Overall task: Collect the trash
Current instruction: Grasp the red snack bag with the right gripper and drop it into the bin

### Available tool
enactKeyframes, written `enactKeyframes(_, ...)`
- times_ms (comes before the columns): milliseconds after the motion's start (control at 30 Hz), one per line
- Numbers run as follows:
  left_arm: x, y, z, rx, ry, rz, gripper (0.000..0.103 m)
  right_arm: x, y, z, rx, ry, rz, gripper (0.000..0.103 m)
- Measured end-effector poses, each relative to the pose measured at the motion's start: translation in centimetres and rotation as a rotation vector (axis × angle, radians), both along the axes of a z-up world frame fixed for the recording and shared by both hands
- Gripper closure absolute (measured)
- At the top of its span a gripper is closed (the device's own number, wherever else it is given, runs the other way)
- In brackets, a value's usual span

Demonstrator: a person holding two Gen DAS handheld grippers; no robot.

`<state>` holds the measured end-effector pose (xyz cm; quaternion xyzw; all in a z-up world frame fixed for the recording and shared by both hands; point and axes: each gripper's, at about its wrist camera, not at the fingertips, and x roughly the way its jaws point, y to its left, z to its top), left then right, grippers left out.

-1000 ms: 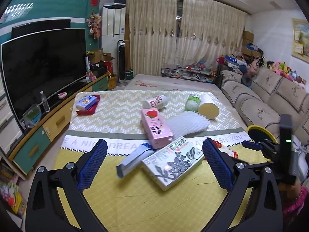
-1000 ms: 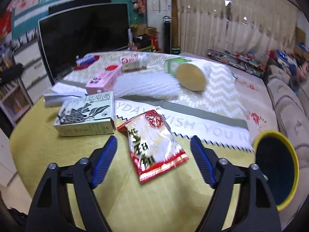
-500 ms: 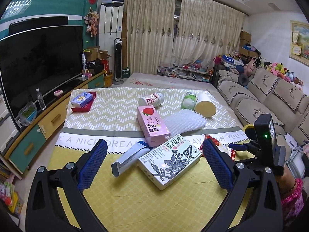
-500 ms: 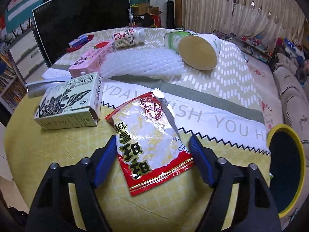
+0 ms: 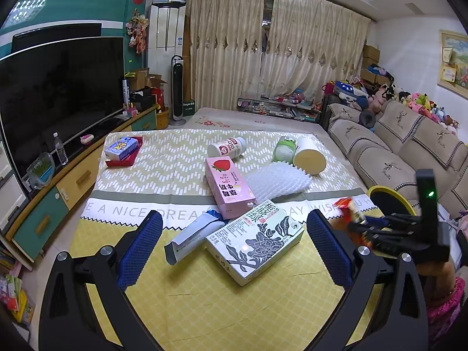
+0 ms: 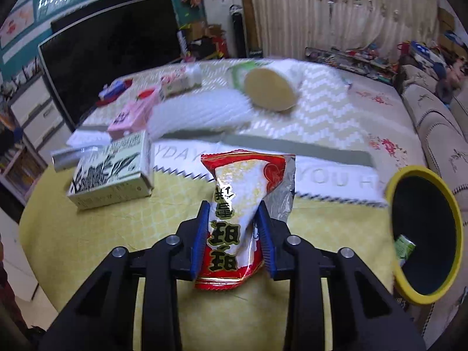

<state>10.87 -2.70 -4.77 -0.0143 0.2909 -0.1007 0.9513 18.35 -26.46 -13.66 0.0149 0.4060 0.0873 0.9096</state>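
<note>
Snack wrapper [image 6: 234, 222], lying flat between our right gripper's [image 6: 234, 235] spread jaws half a second ago, is now pinched and raised off the yellow cloth [image 6: 96, 234], yellow-rimmed bin [image 6: 393, 275] nearby, while our left gripper [image 5: 234, 245] hangs wide open and empty.

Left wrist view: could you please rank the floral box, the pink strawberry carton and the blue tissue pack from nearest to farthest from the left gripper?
From the left gripper:
1. Floral box, just ahead, between the fingers.
2. Pink strawberry carton, behind the box, mid-cloth.
3. Blue tissue pack, far left corner, on a red item.
</note>
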Motion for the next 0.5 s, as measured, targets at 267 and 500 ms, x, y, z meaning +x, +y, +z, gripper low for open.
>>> enactKeyframes(267,0.4,-0.5,-0.6,0.005,0.012,-0.013,0.006,-0.8,-8.6,1.5,-0.036,-0.040,-0.233,0.071)
enactKeyframes(500,1.0,-1.1,-1.0,0.011,0.023,-0.024,0.006,0.0,-16.2,-1.1,-0.086,0.050,-0.422,0.068)
